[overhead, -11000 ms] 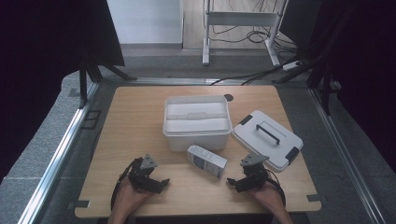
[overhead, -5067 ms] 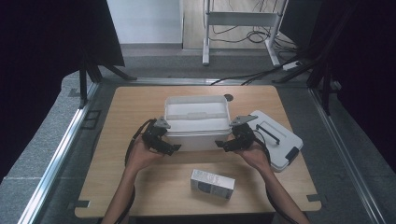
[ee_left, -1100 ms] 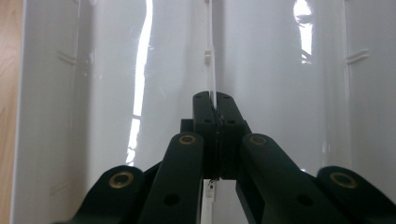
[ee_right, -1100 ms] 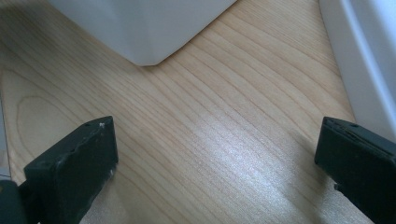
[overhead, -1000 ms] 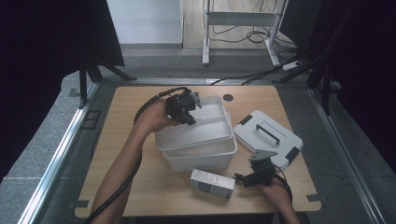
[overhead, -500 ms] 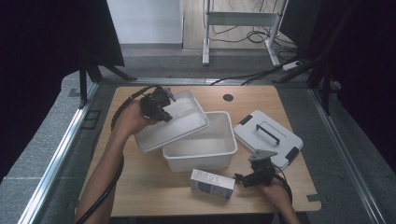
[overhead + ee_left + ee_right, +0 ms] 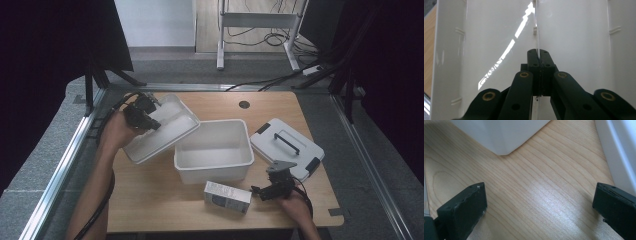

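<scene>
- Left tool (image 7: 142, 111) is clamped on the thin divider of the white tray (image 7: 165, 131), held tilted beside the bin (image 7: 214, 152) — a narrow grip, so it could twist loose.
- Right tool (image 7: 272, 189) rests wide open on the bench (image 7: 150, 200) — no support available.

No readable text or labels.

A lab or test room is showing here: a plain wooden table (image 7: 150, 200) is sitting on grey carpet, metal rails (image 7: 55, 180) are running along both sides of the table, black curtains (image 7: 45, 45) are hanging beside it, and cables (image 7: 260, 22) are trailing under a metal stand (image 7: 255, 20) beyond it.
</scene>
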